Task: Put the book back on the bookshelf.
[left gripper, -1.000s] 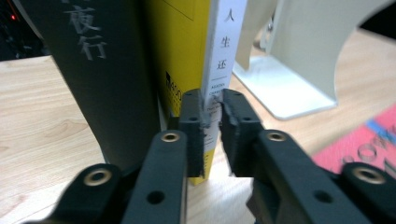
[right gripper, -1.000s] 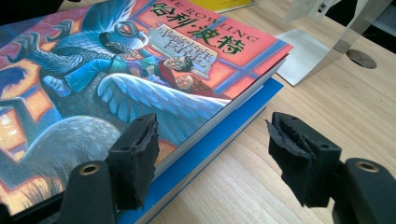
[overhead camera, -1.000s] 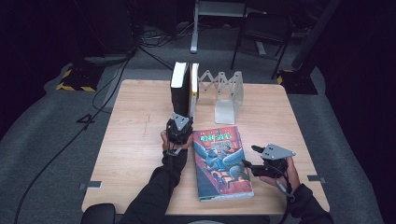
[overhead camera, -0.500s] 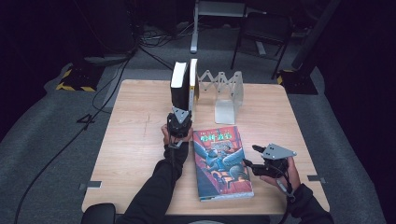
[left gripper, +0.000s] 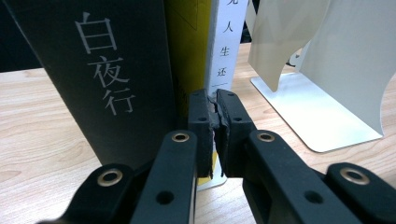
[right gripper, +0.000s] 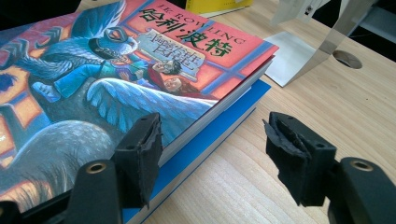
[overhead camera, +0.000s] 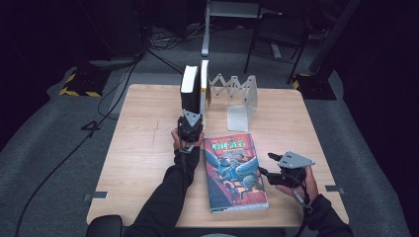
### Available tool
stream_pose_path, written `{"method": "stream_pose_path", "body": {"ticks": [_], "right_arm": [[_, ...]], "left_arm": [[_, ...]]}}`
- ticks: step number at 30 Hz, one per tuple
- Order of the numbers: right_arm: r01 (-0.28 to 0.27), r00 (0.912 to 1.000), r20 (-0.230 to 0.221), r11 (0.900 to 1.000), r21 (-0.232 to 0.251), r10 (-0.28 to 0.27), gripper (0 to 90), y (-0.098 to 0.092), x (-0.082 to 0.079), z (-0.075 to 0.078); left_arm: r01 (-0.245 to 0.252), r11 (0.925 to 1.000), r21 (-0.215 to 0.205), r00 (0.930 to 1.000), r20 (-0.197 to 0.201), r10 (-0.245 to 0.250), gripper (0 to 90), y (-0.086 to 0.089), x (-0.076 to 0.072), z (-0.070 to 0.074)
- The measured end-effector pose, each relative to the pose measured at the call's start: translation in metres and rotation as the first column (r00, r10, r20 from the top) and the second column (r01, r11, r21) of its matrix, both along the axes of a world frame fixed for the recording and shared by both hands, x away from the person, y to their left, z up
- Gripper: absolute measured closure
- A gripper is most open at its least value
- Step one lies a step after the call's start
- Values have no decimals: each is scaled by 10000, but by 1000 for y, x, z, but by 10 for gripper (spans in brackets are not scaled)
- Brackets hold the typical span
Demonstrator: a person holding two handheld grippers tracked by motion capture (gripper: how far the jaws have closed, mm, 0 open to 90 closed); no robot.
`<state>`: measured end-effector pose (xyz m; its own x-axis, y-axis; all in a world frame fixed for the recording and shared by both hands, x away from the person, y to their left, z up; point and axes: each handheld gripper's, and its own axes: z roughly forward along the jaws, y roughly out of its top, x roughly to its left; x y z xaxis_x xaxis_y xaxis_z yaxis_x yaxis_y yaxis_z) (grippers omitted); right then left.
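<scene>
Though flat, colourful book (overhead camera: 235, 174)

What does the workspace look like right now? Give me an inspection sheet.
Surface: wooden table, bare at left.
Job's things: colourful book lies flat on a blue one; black book and white-spined book stand upright.
Clutter: white folding bookend beside the standing books.
Tools: left tool shut, tips at the standing books' base; right tool open at the flat books' edge.
Cables: several on the floor.
Surroundings: dark room, grey carpet, chair.
</scene>
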<state>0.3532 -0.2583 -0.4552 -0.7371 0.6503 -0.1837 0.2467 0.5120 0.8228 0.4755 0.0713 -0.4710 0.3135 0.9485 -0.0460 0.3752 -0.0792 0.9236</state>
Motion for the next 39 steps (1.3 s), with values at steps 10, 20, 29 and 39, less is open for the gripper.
{"method": "stream_pose_path", "body": {"ticks": [10,20,29,39], "right_arm": [[-51,10000,-26,10000,-66,51,360,1,-1,1],[-136,9999,-75,9999,-70,136,355,0,-3,2],[-255,9988,-411,9996,-90,251,364,-6,-9,0],[-354,9973,-650,9994,-17,352,362,-12,-18,0]], "left_arm": [[392,9991,134,9990,-238,-389,839,1,-4,1],[1746,9794,1018,9837,-607,-1691,814,1,-17,5],[4277,8961,1190,9031,-997,-4178,747,18,-36,10],[5350,8255,1798,8440,-1581,-5125,720,34,-63,10]]}}
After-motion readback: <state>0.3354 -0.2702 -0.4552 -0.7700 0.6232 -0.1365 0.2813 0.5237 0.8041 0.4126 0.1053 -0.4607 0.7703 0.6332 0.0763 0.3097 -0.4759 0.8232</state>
